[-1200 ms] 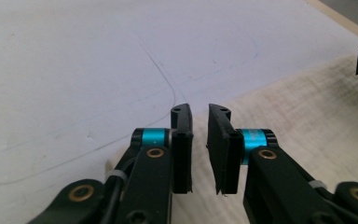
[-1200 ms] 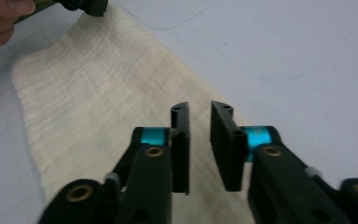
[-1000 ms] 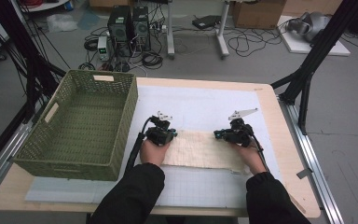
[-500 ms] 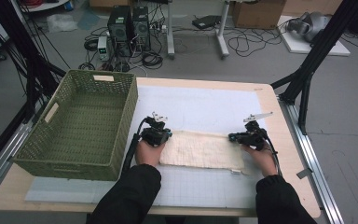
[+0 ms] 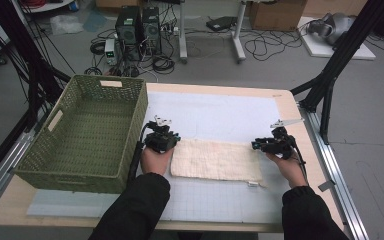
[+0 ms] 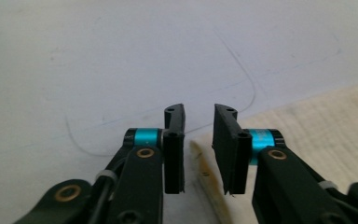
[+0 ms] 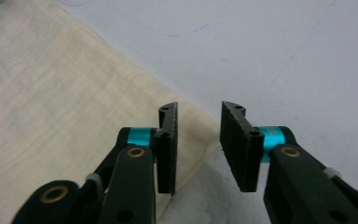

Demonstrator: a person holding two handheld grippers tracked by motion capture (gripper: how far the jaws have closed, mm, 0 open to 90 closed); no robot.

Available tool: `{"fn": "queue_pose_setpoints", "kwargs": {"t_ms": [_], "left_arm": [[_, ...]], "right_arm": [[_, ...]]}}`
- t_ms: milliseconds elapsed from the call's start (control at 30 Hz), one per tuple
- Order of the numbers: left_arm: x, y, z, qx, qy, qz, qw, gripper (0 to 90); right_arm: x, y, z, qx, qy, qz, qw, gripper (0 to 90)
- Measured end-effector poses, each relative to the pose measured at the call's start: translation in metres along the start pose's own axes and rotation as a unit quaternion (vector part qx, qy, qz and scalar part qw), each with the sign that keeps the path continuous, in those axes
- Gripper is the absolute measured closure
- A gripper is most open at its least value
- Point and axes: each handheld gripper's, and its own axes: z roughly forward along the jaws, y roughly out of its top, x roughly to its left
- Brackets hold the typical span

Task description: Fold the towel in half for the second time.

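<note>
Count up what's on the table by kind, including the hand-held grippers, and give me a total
Basket: 1, green, woven, at the table's left.
Cloth: 1, cream, lying flat on the white mat.
Mat: 1, white.
Hand-held grippers: 2, the left hand-held gripper and the right hand-held gripper, one at each end of the cloth, jaws just opened, nothing pinched between them.
Total: 5

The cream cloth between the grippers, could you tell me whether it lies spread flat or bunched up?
Spread flat: the cream cloth lies as a smooth rectangle on the table.
</note>
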Motion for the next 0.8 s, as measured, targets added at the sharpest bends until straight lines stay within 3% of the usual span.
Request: {"fn": "queue_pose_setpoints", "kwargs": {"t_ms": [133,200,267,333,400,467,567,633,800], "left_arm": [[-0.001,-0.004,0.009,0.020,-0.027,-0.011,0.9994,60.9],[-0.003,-0.006,0.013,0.032,-0.024,0.002,0.9992,59.8],[-0.005,-0.007,0.014,0.032,-0.012,0.014,0.9993,63.4],[-0.005,-0.007,0.014,0.031,-0.007,0.019,0.9993,71.7],[-0.004,-0.007,0.014,0.031,-0.024,0.012,0.9992,82.2],[-0.004,-0.007,0.013,0.030,-0.025,0.018,0.9991,84.0],[-0.004,-0.006,0.008,0.018,-0.028,0.014,0.9993,84.9],[-0.003,-0.005,0.002,0.008,-0.030,0.015,0.9994,84.9],[-0.004,-0.007,-0.014,-0.019,-0.036,0.023,0.9989,85.0]], "right_arm": [[-0.007,0.002,0.005,-0.002,0.010,0.015,0.9998,59.8],[-0.009,0.001,0.011,0.007,0.020,0.017,0.9996,59.3],[-0.007,0.000,0.016,0.026,0.031,0.010,0.9992,62.9],[-0.004,0.000,0.017,0.029,0.026,0.000,0.9992,71.8],[-0.004,0.000,0.017,0.033,0.035,0.000,0.9989,80.3],[-0.004,-0.001,0.018,0.036,0.048,0.002,0.9982,82.1],[-0.004,0.000,0.015,0.032,0.051,-0.003,0.9982,82.9],[-0.004,0.001,0.010,0.018,0.057,0.004,0.9982,83.0],[0.003,-0.002,-0.006,-0.014,0.066,-0.011,0.9976,83.1]]}}
